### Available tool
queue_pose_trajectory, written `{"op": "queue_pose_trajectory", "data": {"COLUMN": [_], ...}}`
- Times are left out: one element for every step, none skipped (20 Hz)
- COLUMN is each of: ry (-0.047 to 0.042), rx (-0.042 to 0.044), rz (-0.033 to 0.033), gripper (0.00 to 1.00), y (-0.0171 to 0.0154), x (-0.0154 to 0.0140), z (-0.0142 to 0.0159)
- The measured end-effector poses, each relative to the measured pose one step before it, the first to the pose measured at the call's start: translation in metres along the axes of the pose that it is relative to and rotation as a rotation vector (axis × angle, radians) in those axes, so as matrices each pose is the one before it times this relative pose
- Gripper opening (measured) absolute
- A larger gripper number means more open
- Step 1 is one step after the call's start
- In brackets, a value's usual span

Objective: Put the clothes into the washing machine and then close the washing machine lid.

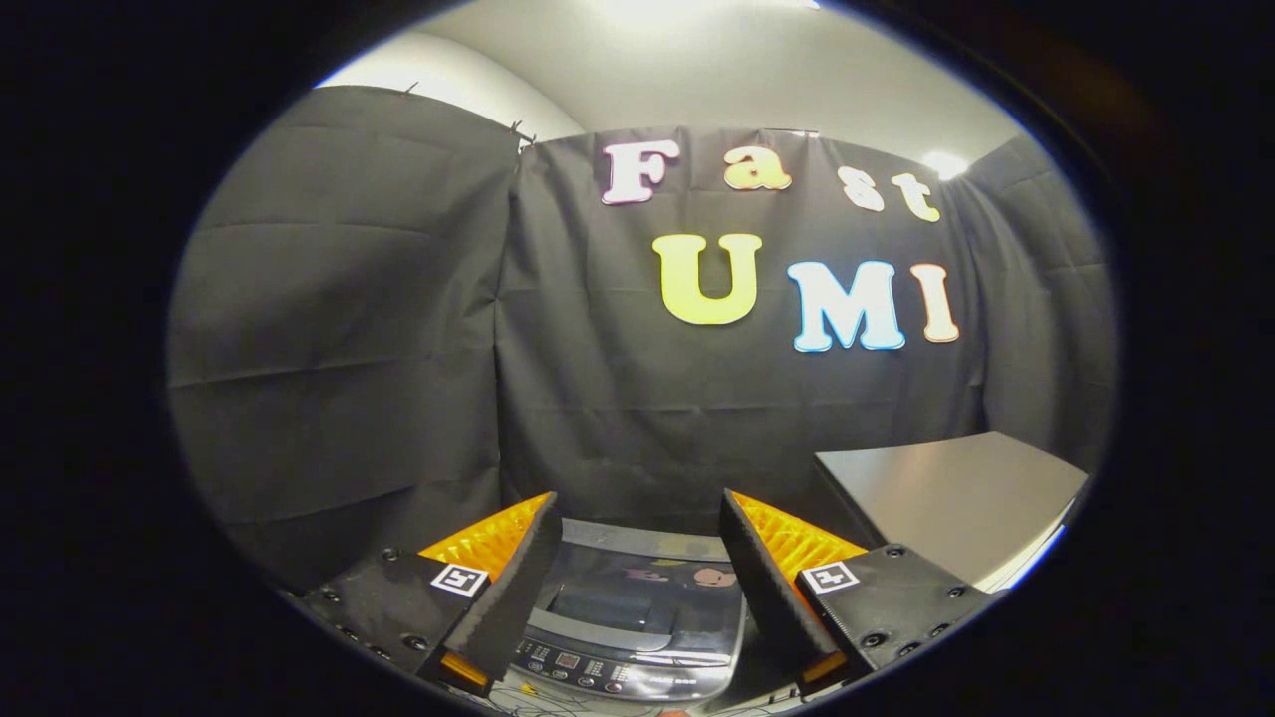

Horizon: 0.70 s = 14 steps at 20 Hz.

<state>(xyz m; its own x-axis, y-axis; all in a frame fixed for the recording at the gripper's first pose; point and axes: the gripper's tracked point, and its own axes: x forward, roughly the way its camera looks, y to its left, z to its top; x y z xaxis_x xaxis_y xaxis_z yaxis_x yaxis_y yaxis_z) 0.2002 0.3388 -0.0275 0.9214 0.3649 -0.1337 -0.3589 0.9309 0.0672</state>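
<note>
A small grey top-loading washing machine (637, 622) stands below and just ahead of my fingers, seen through the gap between them. Its dark glossy lid (637, 593) lies flat and shut, with the control panel (598, 677) along the near edge. My gripper (637, 558) hovers above the machine, open, with nothing between its fingers. I see no clothes from here.
A grey flat-topped surface (946, 498), like a table or cabinet, stands to the right of the machine, beyond the right finger. Black cloth walls close in the back and both sides. Some thin cables lie at the machine's near edge.
</note>
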Motion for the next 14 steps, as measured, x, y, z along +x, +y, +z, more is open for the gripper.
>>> {"op": "queue_pose_trajectory", "data": {"ry": [-0.00327, -0.00503, -0.00739, -0.00297, -0.00019, -0.00113, -0.00589, -0.00972, -0.00911, -0.00658, -0.00642, -0.00675, -0.00370, -0.00550], "rx": [0.00090, 0.00297, 0.00206, -0.00280, -0.00869, -0.00507, 0.00256, 0.00372, 0.00215, 0.00330, 0.00605, 0.00573, 0.00553, 0.00337], "rz": [-0.01025, -0.00945, -0.00991, -0.01172, -0.01305, -0.00889, -0.00653, -0.00521, -0.00621, -0.00190, -0.00270, 0.00001, -0.00550, -0.00502], "gripper": [0.98, 0.98, 0.98, 0.98, 0.98, 0.98, 0.98, 0.98, 0.98, 0.98, 0.98, 0.98, 0.98, 0.98], "y": [-0.01054, -0.00960, -0.00880, -0.00826, -0.00813, -0.00769, -0.00610, -0.00477, -0.00520, -0.00455, -0.00353, -0.00334, -0.00448, -0.00530], "x": [-0.00983, -0.01141, -0.01007, -0.00982, -0.00951, -0.00902, -0.00853, -0.00907, -0.00891, -0.00816, -0.00774, -0.00657, -0.00611, -0.00668], "z": [0.00346, 0.00553, 0.00516, 0.00266, 0.00219, 0.00113, 0.00337, 0.00381, 0.00370, 0.00280, 0.00324, 0.00231, 0.00263, 0.00287]}}
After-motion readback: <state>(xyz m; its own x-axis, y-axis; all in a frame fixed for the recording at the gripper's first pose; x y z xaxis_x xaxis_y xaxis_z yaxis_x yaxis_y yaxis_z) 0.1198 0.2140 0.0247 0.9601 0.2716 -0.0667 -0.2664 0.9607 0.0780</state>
